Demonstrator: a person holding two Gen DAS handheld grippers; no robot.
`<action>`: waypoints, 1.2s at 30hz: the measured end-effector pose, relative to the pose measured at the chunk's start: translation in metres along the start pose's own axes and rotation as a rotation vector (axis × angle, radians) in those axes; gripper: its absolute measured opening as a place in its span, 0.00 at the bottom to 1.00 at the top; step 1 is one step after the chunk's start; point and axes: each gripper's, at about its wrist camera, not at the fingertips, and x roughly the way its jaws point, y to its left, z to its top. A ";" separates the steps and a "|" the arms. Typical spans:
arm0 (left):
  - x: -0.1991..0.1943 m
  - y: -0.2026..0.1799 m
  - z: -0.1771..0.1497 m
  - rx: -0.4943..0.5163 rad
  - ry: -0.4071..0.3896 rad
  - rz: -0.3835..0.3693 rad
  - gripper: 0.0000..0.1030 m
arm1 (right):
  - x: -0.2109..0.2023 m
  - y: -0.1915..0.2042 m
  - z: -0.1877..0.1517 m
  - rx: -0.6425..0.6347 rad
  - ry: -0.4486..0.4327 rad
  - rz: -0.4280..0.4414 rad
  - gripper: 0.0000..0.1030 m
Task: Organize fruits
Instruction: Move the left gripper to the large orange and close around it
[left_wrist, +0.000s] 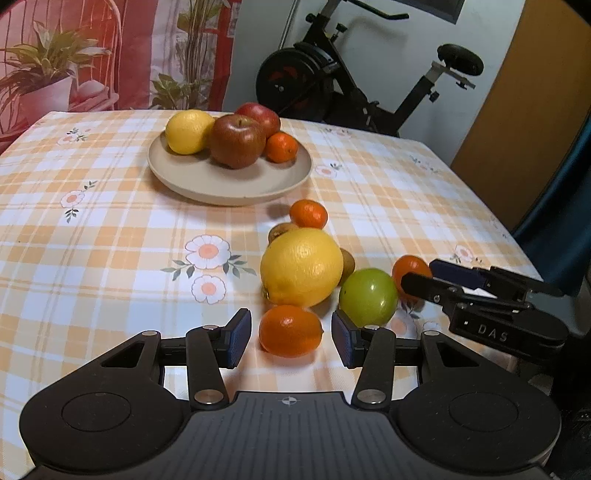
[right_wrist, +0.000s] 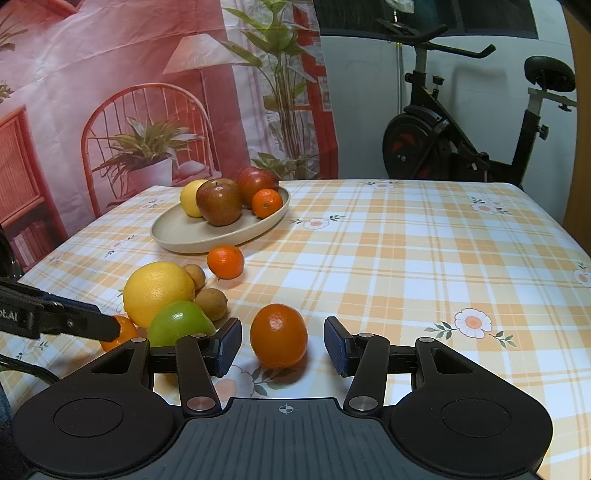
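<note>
Two claws are seen low over a checked surface (left_wrist: 110, 229) strewn with fruit. The left claw (left_wrist: 291, 338) is spread, a tangerine (left_wrist: 290, 330) lying on the cloth between its blue pads, which stand clear of the peel on both sides. The right claw (right_wrist: 282, 345) is likewise spread about a second orange fruit (right_wrist: 279, 336), a gap being visible on each side of it. Just beyond the left claw, a large lemon (left_wrist: 301, 267) is shown touching a green apple (left_wrist: 367, 297), with two brown kiwis (right_wrist: 211, 303) tucked behind them. In the right wrist view the apple is found just beside that claw's left finger. A further tangerine (left_wrist: 308, 213) is set apart, between this cluster and a beige plate (left_wrist: 229, 181). On the plate, at the far side of the surface, a second lemon (left_wrist: 188, 131), two red apples (left_wrist: 236, 140) and a small tangerine (left_wrist: 281, 147) are gathered together. Behind the surface, a printed backdrop (right_wrist: 147, 92) of a chair and potted plants is hung, and an exercise bike (right_wrist: 461, 140) is parked against a white wall.
</note>
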 end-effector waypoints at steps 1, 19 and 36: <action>0.001 0.000 0.000 0.002 0.005 0.001 0.49 | 0.000 0.000 0.000 0.000 0.000 0.000 0.45; 0.011 -0.004 -0.005 0.036 0.030 0.008 0.43 | 0.001 0.002 -0.001 -0.003 0.004 0.003 0.45; -0.001 0.009 0.001 -0.024 -0.026 0.052 0.43 | 0.008 0.002 -0.001 0.003 0.035 -0.004 0.39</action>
